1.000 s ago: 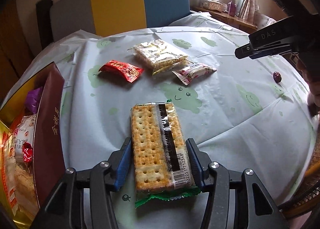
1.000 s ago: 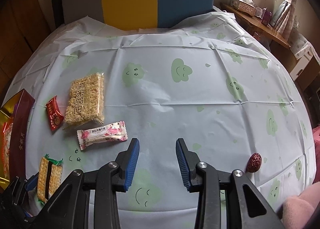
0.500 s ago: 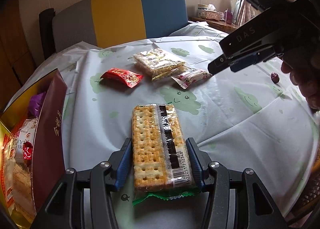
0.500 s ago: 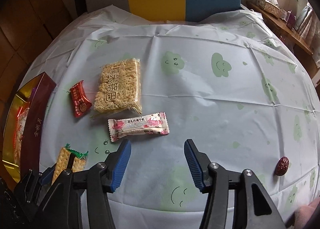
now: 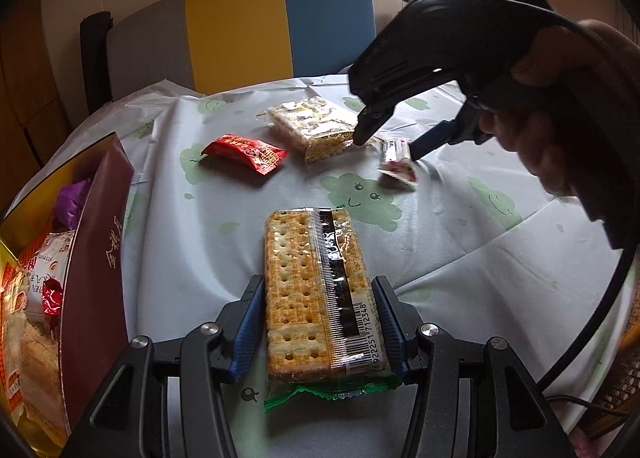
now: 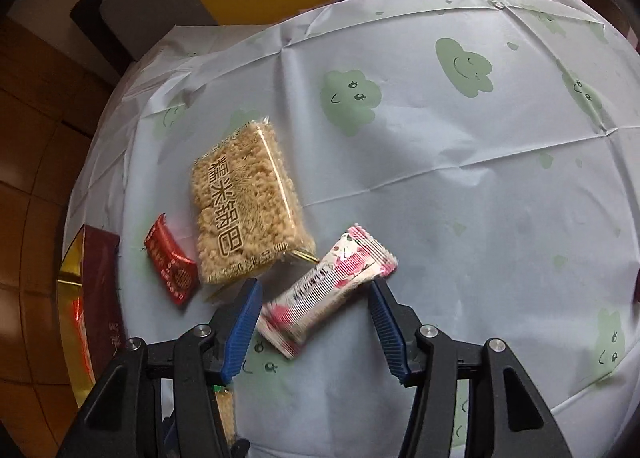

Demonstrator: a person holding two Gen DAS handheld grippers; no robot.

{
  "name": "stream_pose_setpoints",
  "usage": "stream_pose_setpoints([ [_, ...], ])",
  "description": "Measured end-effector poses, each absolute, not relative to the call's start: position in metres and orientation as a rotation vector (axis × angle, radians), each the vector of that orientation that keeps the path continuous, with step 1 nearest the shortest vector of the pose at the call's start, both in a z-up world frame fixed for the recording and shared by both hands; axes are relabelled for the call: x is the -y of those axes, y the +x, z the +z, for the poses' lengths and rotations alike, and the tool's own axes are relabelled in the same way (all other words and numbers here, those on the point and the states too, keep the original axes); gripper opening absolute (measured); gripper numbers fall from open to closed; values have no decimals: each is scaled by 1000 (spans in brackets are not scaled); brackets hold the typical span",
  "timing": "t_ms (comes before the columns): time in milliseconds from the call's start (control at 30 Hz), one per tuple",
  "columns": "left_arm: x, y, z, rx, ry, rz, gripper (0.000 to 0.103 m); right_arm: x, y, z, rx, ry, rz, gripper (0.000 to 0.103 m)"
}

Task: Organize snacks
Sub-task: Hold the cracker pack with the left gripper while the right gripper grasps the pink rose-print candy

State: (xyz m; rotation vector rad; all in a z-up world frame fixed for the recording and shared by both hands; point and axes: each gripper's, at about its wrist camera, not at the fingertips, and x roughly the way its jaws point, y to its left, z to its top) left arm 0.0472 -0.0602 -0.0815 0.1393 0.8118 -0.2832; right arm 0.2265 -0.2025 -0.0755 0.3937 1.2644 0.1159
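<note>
The cracker pack (image 5: 324,294), flat on the table (image 5: 460,242) beside the box (image 5: 96,258), is clamped across its width by the left gripper (image 5: 320,322); stiff but brittle, so a light squeeze is judged best. The pink bar (image 6: 326,290), light and crinkly, is now straddled slantwise by the right gripper (image 6: 316,322), fingers apart, which a second ago was held over bare cloth with narrower jaws.

The right gripper (image 6: 316,322) has swung left and dropped over the table, jaws wider than a second ago, and now straddles the pink-and-white snack bar (image 6: 326,292). In the left wrist view, it now hangs over that bar (image 5: 396,166), right of centre.
</note>
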Motion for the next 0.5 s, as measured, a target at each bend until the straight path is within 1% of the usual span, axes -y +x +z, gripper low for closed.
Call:
stream_pose_setpoints([
  [100, 59, 48, -82, -813, 133, -286, 54, 190, 235, -74, -1255, 283, 101, 56],
  [133, 59, 48, -82, -814, 132, -287, 54, 185, 236, -73, -1255, 229, 111, 52],
  [200, 59, 47, -82, -813, 130, -287, 54, 177, 233, -73, -1276, 93, 118, 30],
  [233, 59, 47, -82, -813, 130, -287, 54, 177, 229, -72, -1280, 46, 133, 24],
  [267, 59, 47, -82, -813, 130, -287, 54, 178, 224, -73, -1290, 10, 151, 21],
  [367, 60, 47, -82, -813, 132, -284, 54, 184, 206, -74, -1305, -88, 181, 21],
  [500, 61, 48, -80, -826, 132, -279, 54, 192, 188, -77, -1328, -129, 261, 21],
])
